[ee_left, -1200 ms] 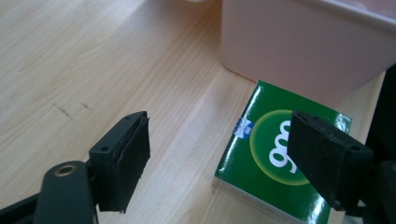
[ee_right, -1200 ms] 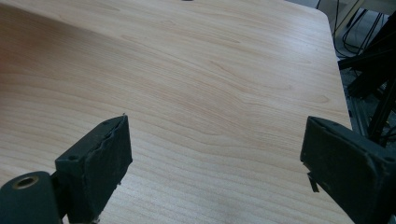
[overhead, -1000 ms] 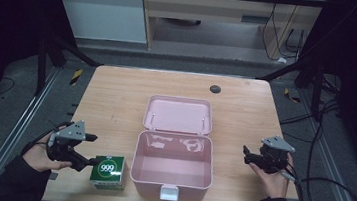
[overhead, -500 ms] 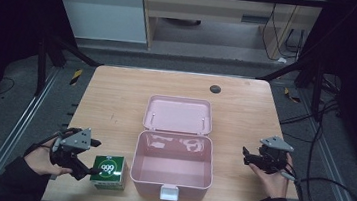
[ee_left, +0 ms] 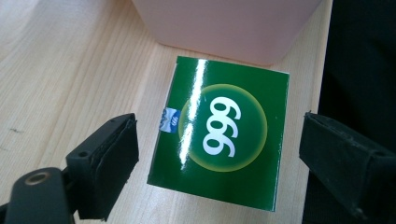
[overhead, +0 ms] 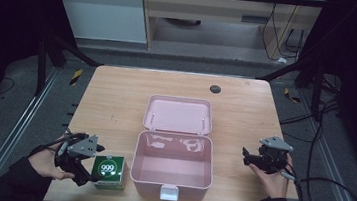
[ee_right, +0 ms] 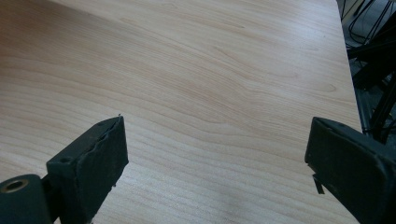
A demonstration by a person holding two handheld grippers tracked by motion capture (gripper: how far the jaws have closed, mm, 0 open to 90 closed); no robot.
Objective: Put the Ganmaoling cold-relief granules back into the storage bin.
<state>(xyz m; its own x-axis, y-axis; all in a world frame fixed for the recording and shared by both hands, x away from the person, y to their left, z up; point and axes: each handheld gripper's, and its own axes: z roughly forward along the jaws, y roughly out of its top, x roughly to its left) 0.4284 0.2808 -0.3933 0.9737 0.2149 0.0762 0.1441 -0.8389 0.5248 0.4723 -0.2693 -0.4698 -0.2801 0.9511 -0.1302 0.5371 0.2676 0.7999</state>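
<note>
Glossy green cardboard box (ee_left: 219,133) between wide-open, just-widened left tongs (ee_left: 224,163); right tongs (ee_right: 215,172) likewise, empty.

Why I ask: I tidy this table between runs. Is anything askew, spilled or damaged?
Nothing stands out. The pink box sits open and square on the table, nothing spilled. The green carton lies flat beside it, undented, between the open left gripper.

I count one green box (overhead: 109,171), one pink case (overhead: 172,165) with its lid open, one table (overhead: 117,94), and two grippers.
</note>
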